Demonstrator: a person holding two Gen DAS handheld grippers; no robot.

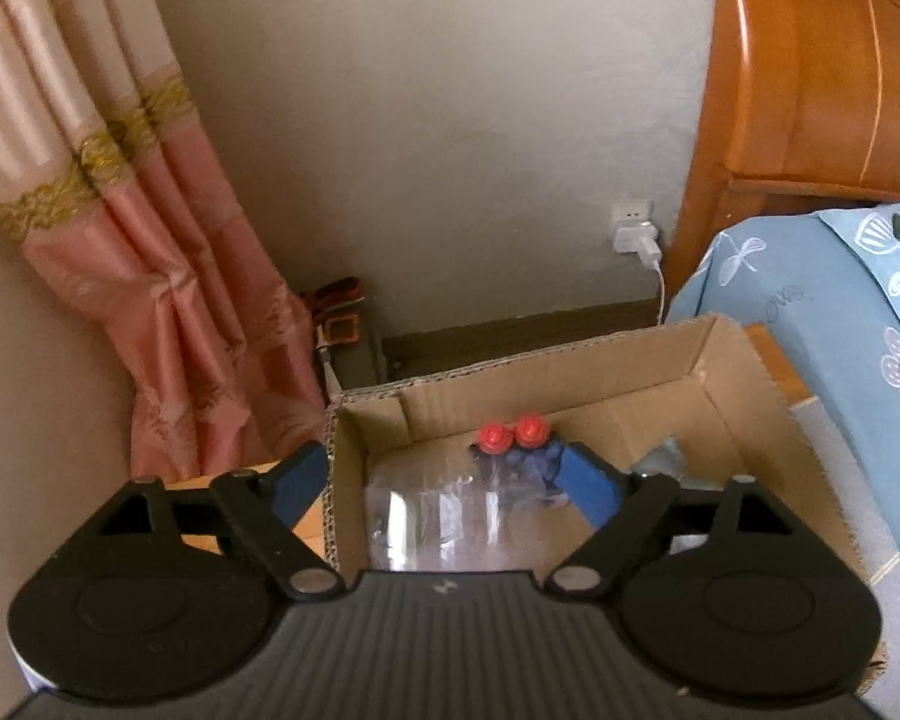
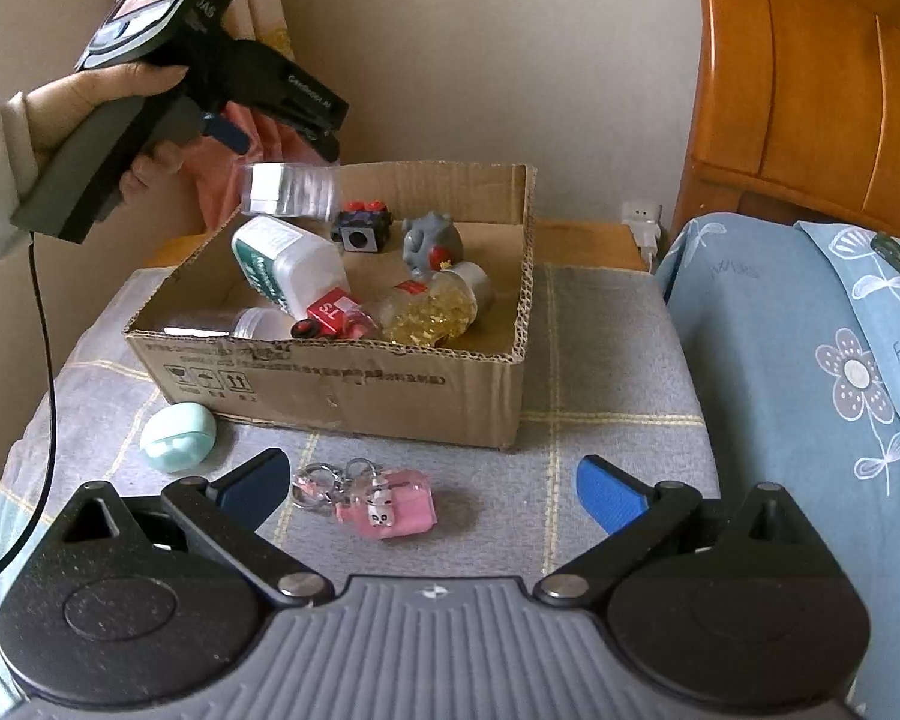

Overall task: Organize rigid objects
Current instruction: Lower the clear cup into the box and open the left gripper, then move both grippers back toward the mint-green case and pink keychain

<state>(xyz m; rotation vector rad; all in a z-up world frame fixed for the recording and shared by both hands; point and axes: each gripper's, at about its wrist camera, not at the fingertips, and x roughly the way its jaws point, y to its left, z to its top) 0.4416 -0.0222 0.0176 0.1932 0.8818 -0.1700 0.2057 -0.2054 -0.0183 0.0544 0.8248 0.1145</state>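
We hold the left gripper with jaws spread above the cardboard box, a clear plastic case loose below them; the right gripper gapes wide over a pink keychain lying in front of the box; a mint case rests at its front left corner.

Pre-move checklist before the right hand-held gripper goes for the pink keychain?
1. Right hand-held gripper open and empty: ok.
2. Pink keychain lies free on the cloth, in front of the open fingers: ok.
3. Left hand-held gripper pads off the clear container: ok.
4. Clear container settled in the cardboard box: cannot tell, it is blurred.
5. Mint case clear of the keychain: ok.
6. All items boxed: not ok, keychain and mint case lie outside.
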